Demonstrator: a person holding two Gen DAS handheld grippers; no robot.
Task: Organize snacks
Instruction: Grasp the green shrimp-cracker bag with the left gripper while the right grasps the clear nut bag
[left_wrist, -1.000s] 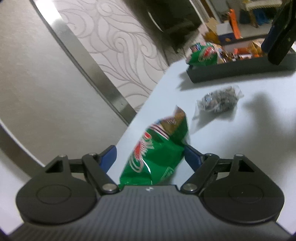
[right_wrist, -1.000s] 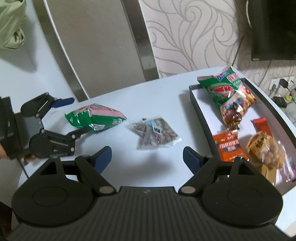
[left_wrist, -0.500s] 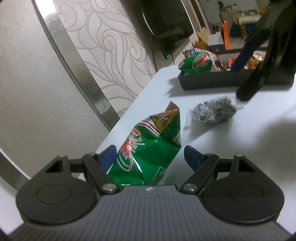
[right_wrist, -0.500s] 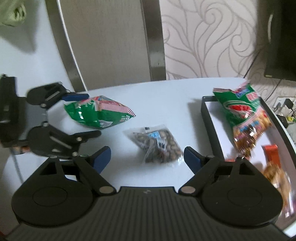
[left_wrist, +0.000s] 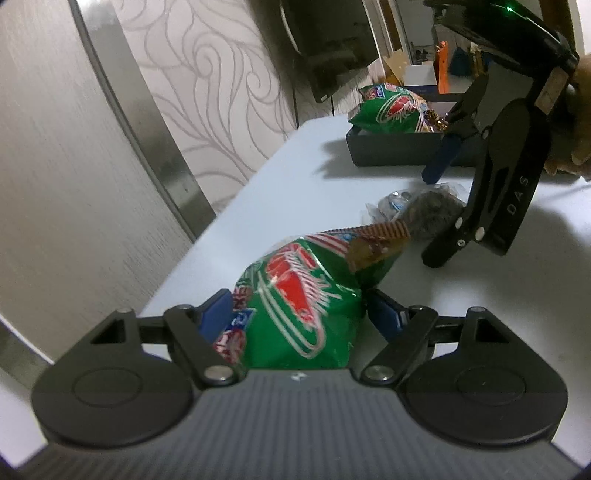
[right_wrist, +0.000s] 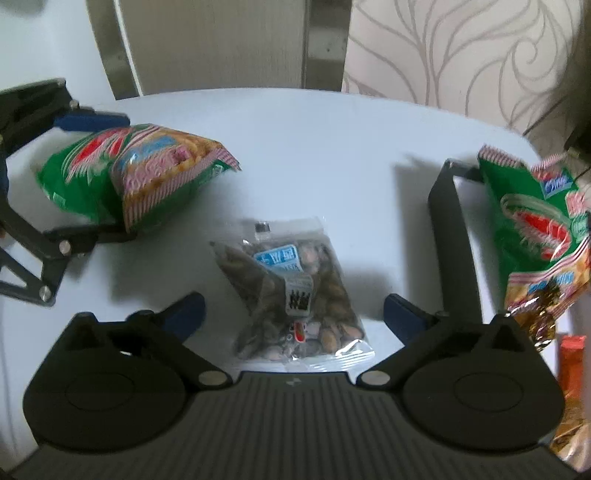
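A green snack bag (left_wrist: 303, 299) lies on the white table (left_wrist: 280, 184) between my left gripper's (left_wrist: 299, 314) open blue fingers, which sit around its near end; it also shows in the right wrist view (right_wrist: 129, 173). A clear bag of nuts (right_wrist: 291, 291) lies between my right gripper's (right_wrist: 293, 310) open fingers and also shows in the left wrist view (left_wrist: 417, 206). My right gripper shows in the left wrist view (left_wrist: 436, 218), straddling the nut bag. The black tray (right_wrist: 450, 229) holds another green bag (right_wrist: 532, 221) and other snacks.
The tray (left_wrist: 399, 151) stands at the table's far right end. An orange packet (right_wrist: 570, 350) lies in it. A patterned wall (left_wrist: 207, 92) and a metal strip (left_wrist: 147, 122) run along the table's far edge. A dark screen (left_wrist: 332, 40) hangs on the wall.
My right gripper has come down and forward over the nut bag, which now sits between its fingers. My left gripper has moved further onto the green bag.
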